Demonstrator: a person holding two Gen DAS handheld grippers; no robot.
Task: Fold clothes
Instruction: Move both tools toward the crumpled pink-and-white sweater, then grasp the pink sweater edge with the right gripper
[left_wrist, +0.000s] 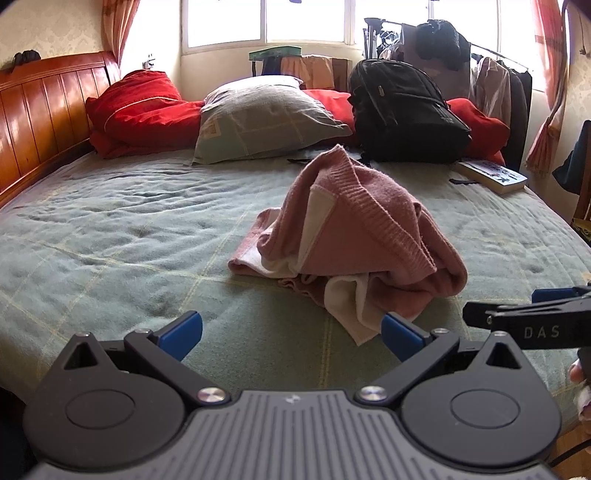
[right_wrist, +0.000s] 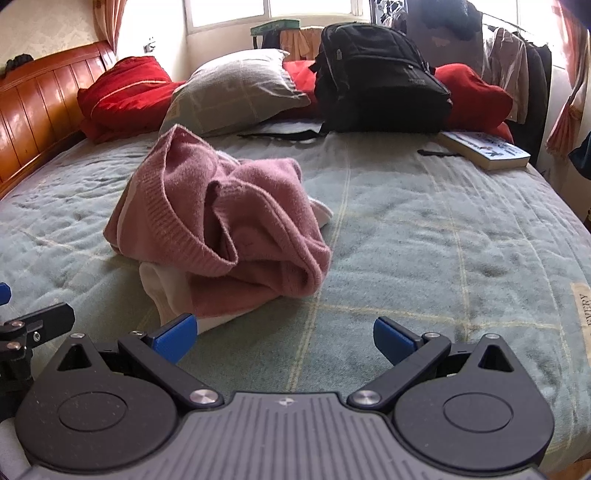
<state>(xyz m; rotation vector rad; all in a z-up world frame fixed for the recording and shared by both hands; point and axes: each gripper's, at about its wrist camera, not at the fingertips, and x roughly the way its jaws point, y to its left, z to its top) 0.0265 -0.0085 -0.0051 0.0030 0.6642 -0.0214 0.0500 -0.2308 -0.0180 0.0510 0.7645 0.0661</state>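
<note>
Beside backpack (right_wrist: 380, 74), book (right_wrist: 487, 149) cover.

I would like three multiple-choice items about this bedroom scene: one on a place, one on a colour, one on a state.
1. Where does the black backpack stand?
A. on the floor
B. on the bed, near the grey pillow
C. on the pink sweater

2. What colour is the crumpled sweater?
A. pink
B. green
C. black

3. How are the fingers of the right gripper?
A. shut on the sweater
B. shut on nothing
C. open, holding nothing

Answers: 1 B, it rests at the far side of the bed beside the pillow; 2 A, the knit is pink over white cloth; 3 C, the blue fingers stand wide apart above the blanket.
</note>
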